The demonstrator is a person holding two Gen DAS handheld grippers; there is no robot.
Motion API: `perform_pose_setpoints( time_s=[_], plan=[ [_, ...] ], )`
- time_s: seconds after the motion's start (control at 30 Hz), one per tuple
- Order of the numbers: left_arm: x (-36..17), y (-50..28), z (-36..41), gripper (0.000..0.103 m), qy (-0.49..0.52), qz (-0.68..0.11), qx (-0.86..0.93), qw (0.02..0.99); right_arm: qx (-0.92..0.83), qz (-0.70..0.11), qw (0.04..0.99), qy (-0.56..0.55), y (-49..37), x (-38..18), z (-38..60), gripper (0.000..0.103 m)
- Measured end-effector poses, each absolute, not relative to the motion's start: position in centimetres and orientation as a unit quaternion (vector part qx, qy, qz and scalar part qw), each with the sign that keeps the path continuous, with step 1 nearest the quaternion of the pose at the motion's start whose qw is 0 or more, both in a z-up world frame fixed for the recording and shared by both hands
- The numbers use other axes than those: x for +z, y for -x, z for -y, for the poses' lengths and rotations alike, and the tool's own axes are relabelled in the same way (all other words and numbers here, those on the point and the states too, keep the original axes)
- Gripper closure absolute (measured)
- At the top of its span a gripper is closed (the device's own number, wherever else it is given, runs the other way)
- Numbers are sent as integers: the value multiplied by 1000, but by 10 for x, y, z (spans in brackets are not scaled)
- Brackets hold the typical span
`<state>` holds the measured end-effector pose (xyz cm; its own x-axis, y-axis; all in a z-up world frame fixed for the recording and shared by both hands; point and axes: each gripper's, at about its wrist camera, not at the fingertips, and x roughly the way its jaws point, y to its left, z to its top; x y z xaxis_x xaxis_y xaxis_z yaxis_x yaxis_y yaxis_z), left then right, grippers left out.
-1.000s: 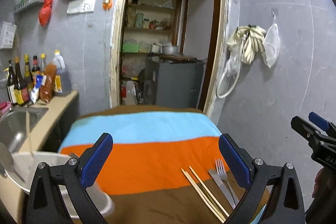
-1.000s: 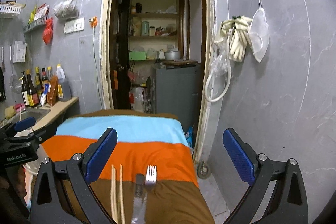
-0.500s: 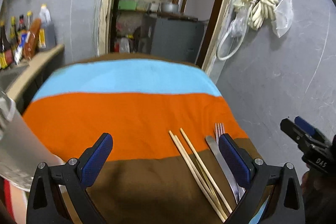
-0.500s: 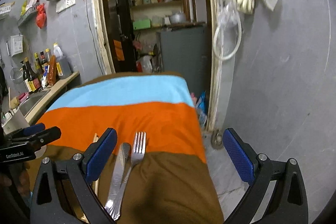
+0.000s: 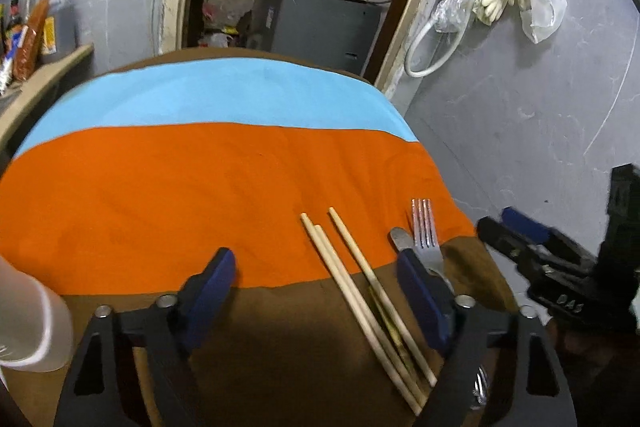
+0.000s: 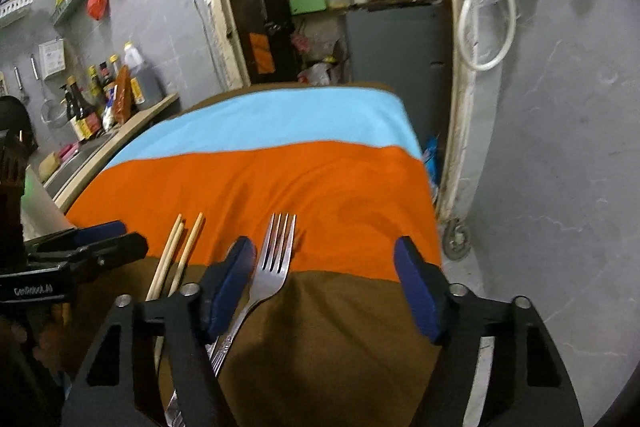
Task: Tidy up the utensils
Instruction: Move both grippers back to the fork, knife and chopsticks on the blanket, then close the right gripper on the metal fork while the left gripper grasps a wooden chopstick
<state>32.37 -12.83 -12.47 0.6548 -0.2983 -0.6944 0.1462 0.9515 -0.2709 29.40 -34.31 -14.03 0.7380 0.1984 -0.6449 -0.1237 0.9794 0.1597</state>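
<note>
Both grippers hang low over a table covered by a striped cloth (image 5: 224,179) of blue, orange and brown bands. The left gripper (image 5: 316,287) has its jaws spread wide with nothing between them, and bare cloth shows in the gap. The right gripper (image 6: 326,277) is likewise spread apart and holds nothing. The utensils lie near the right edge of the table, across the line where the orange band meets the brown one. Three chopsticks (image 5: 360,291) lie close together at a slant, their tips on the orange; in the left wrist view they sit just inside that gripper's right finger. Beside them, further right, lies a fork (image 6: 272,263) with its tines pointing away from the cameras. In the right wrist view it runs just inside the gripper's left finger, and its handle passes under that finger. A knife (image 5: 400,239) lies between the chopsticks and the fork, close against the fork; only its rounded tip shows clearly, since the fingers hide most of the blade. At the lower left of the left wrist view is a pale, blurred container (image 5: 28,323), probably a cup or bowl. Bottles (image 6: 92,103) stand on a counter to the left.
</note>
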Motion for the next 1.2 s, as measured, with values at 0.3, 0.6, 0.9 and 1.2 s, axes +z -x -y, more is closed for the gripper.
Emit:
perform_pose_setpoints(
  time_s=[0.3,0.6,0.9,1.2],
  plan=[
    [-147,-344,136,78,120,-439,-163,875,126,-373,917,-67,-317,-155,339,65],
    [-161,-361,124,90,191,-456,-180,850,163,-415,893,-59,-340,-167,327,71],
    [-161,-360,119,92,207,-455,-180,847,189,-434,877,-88,-348,-182,332,75],
    [-163,-353,105,92,239,-460,-181,836,189,-436,876,-86,-348,-183,330,75]
  ],
)
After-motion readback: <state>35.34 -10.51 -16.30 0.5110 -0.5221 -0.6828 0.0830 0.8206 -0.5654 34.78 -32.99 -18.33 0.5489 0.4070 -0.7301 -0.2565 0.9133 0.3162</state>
